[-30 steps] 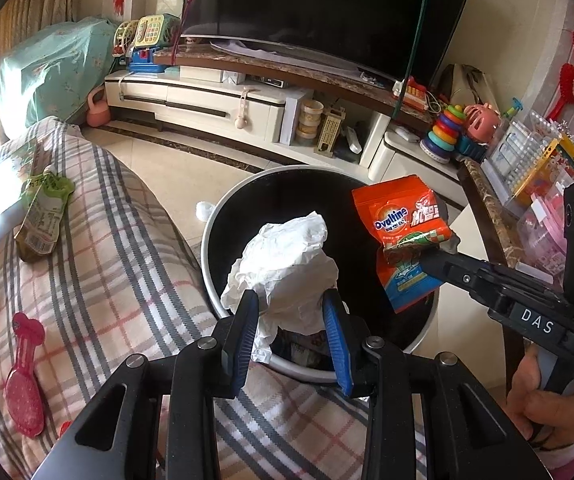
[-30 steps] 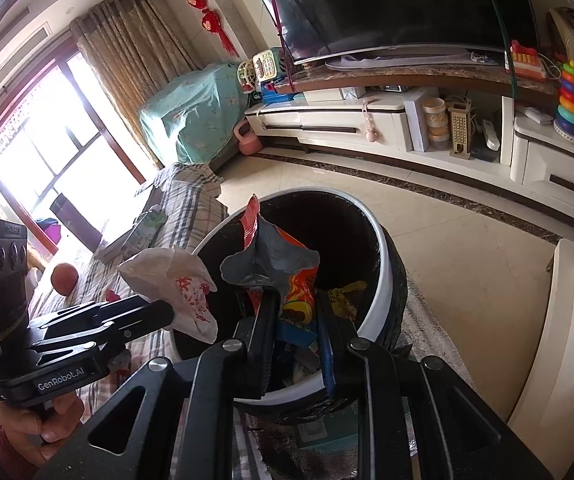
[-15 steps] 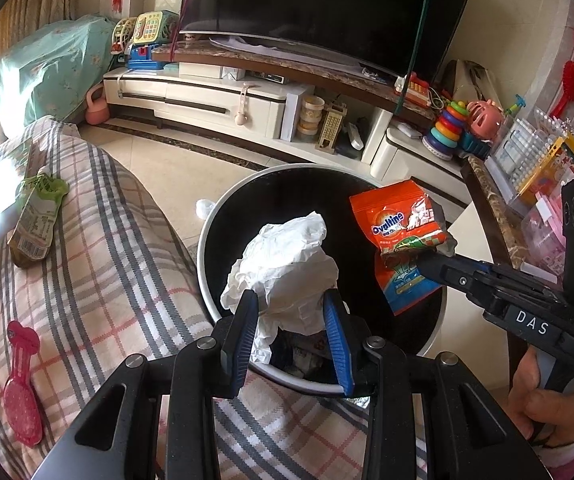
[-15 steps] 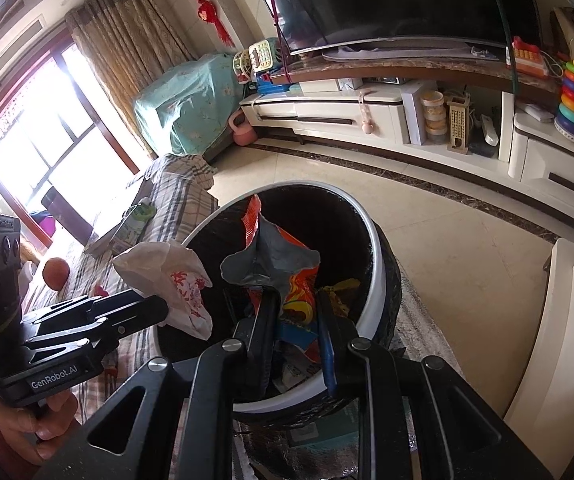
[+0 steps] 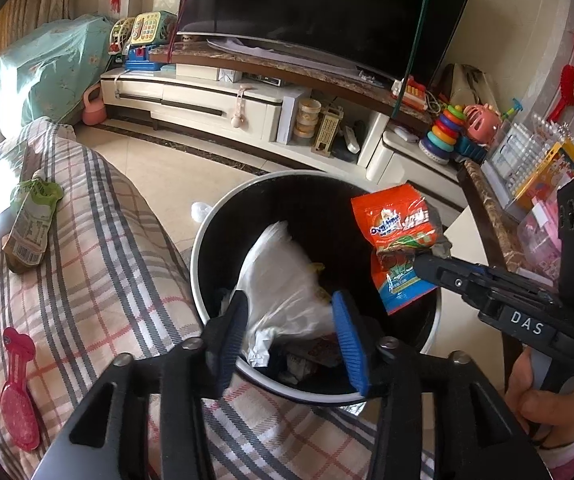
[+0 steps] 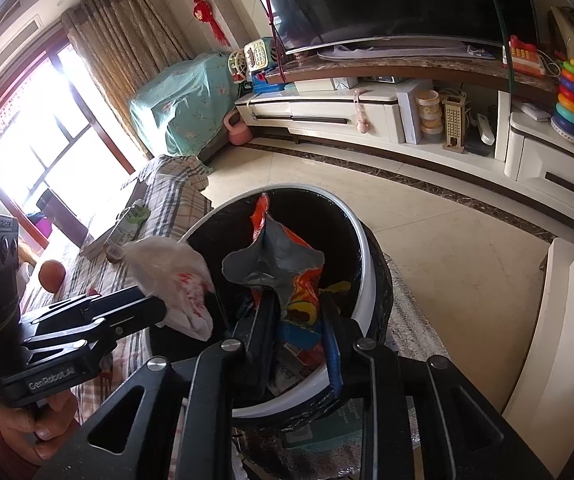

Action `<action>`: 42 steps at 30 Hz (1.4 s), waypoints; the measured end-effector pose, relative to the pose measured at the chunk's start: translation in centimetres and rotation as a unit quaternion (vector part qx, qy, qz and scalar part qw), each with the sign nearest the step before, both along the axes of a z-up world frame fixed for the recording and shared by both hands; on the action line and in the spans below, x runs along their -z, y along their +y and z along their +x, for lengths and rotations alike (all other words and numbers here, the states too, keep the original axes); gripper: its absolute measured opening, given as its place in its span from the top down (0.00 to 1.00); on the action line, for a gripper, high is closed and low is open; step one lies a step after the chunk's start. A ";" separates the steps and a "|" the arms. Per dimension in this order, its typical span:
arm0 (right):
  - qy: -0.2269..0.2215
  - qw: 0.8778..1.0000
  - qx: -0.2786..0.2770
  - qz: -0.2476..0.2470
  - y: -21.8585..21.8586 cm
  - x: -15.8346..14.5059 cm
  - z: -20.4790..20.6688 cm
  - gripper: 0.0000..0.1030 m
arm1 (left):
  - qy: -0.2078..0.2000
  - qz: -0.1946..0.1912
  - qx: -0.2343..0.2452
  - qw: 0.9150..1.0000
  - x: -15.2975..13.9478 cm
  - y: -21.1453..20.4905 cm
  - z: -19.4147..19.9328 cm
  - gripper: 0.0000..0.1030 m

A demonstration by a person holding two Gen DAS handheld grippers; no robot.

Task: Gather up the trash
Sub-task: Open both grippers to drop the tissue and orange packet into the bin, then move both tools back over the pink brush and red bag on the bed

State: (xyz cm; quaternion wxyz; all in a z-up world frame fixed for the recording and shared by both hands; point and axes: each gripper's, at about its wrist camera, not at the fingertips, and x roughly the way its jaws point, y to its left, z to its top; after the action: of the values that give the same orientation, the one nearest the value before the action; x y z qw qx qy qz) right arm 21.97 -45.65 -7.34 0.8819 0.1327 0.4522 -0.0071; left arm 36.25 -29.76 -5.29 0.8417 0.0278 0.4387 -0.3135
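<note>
Your largest landmark is the trash bin (image 5: 319,284), a black tub with a white rim, standing on the floor hard against the plaid sofa cover (image 5: 87,280). In the left wrist view its mouth sits at 12 o'clock from your left gripper (image 5: 291,332), directly below the fingers.

Both of your loads hang over that opening. The white plastic bag (image 5: 287,280) lies between the left fingers with its long axis running up and away toward 11 o'clock. Those jaws stand wide, the blue pads apart from the bag's sides as far as you can see, so the bag looks released or barely held; I judge it is dropping into the bin.

Your right gripper (image 6: 299,320) is clamped narrowly on the orange snack packet (image 6: 283,264), which stands upright, its torn silver mouth pointing to 12 o'clock. In the left wrist view that packet (image 5: 399,240) sits at 2 o'clock, just inside the bin's far rim.

The relation that counts: the packet is already over the bin, so you likely only need to spread the right fingers.

Smaller leftovers wait on the sofa: a green pouch (image 5: 31,224) at 10 o'clock, nearer your left hand.
</note>
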 end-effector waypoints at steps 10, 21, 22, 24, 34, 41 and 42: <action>-0.013 1.000 0.005 0.015 -0.1 -0.6 -0.6 0.45 | -0.013 -0.029 -0.029 0.999 -1.6 4.0 -1.7 0.45; -0.047 0.998 -0.014 0.045 4.0 -1.5 -3.5 0.13 | -0.044 -0.048 -0.061 0.996 -2.9 11.5 -7.8 0.36; -0.048 0.998 -0.016 0.048 4.4 -1.5 -3.7 0.13 | -0.048 -0.050 -0.064 0.996 -3.0 12.3 -8.5 0.34; -0.049 0.997 -0.023 0.053 5.6 -1.5 -4.3 0.11 | -0.056 -0.050 -0.072 0.995 -3.2 14.1 -9.9 0.34; -0.047 0.995 -0.057 0.060 11.4 -0.6 -6.2 0.07 | -0.043 -0.045 -0.185 0.981 -1.6 24.2 -13.6 0.26; -0.032 0.993 -0.078 0.080 15.1 1.7 -6.6 0.06 | -0.029 -0.028 -0.234 0.971 -0.2 27.4 -14.1 0.25; -0.035 0.993 -0.081 0.079 15.7 2.0 -6.7 0.06 | -0.029 -0.022 -0.237 0.971 0.0 27.7 -14.1 0.25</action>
State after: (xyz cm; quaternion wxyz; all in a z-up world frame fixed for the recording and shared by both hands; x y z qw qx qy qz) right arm 15.23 -29.94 -9.30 0.8815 0.1655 0.4296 0.1048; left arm 22.12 -2.09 -5.26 0.9048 -0.0863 0.4014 -0.1134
